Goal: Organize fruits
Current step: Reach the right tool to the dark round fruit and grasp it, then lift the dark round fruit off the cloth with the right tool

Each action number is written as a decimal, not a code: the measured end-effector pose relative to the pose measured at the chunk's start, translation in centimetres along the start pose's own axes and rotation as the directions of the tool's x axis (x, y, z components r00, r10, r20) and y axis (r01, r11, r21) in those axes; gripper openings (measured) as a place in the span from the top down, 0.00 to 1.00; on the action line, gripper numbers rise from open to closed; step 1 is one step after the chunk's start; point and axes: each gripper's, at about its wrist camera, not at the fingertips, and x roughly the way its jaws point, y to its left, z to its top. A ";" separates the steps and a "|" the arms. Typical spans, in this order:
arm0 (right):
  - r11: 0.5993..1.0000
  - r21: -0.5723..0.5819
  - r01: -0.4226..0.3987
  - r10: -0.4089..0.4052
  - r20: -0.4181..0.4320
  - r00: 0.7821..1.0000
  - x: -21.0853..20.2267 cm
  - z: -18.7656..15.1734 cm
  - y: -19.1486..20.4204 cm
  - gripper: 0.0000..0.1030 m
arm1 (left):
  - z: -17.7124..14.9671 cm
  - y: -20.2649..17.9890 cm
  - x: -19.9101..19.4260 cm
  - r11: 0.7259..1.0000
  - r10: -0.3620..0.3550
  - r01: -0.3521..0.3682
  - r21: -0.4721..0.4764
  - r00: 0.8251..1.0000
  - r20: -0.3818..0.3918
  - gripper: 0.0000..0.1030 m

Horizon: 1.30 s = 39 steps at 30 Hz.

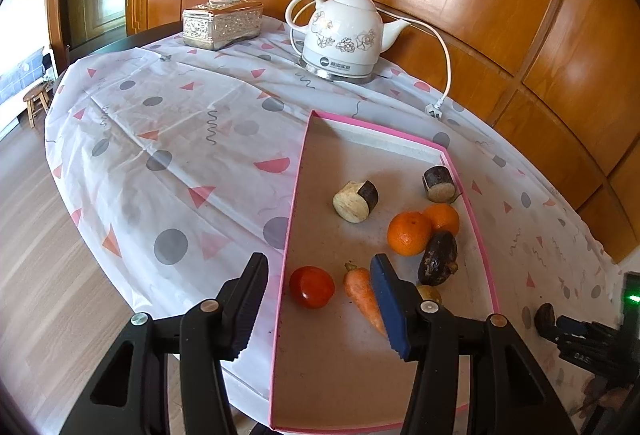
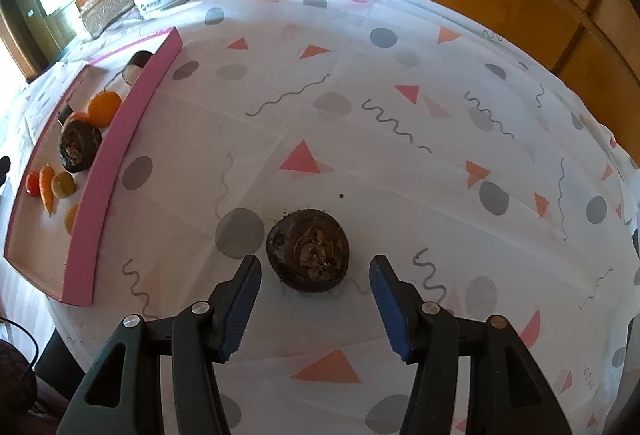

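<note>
A pink-rimmed tray (image 1: 472,211) lies on the patterned tablecloth. It holds a red tomato (image 1: 312,287), a carrot (image 1: 360,291), two oranges (image 1: 409,233), a dark round root (image 1: 438,258) and two cut dark-skinned pieces (image 1: 355,201). My left gripper (image 1: 320,299) is open and empty, hovering over the tray's near end above the tomato and carrot. In the right wrist view a second dark round root (image 2: 308,250) lies on the cloth outside the tray (image 2: 120,151). My right gripper (image 2: 314,299) is open, its fingers either side of and just short of this root.
A white electric kettle (image 1: 340,35) with a loose cord and plug (image 1: 434,111) stands at the back of the table, with a silver tissue box (image 1: 222,23) to its left. Wooden wall panels lie behind. The table edge drops to wood floor on the left.
</note>
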 end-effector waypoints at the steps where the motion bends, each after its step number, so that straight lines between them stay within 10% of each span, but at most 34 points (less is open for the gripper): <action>1: 1.000 -0.001 0.004 -0.004 -0.007 1.000 0.2 0.0 0.0 0.44 | 0.0 0.0 0.0 1.000 -0.001 0.001 0.002 1.000 -0.001 0.47; 4: 1.000 -0.001 -0.001 0.001 -0.029 1.000 0.9 0.0 0.1 0.58 | -0.1 -0.1 0.0 1.000 0.000 0.000 0.005 1.000 -0.002 0.44; 39: 0.979 -0.064 -0.194 0.200 0.098 0.975 -4.3 0.3 6.5 0.58 | -0.5 -0.8 0.1 0.999 -0.025 0.025 0.040 1.000 -0.020 0.40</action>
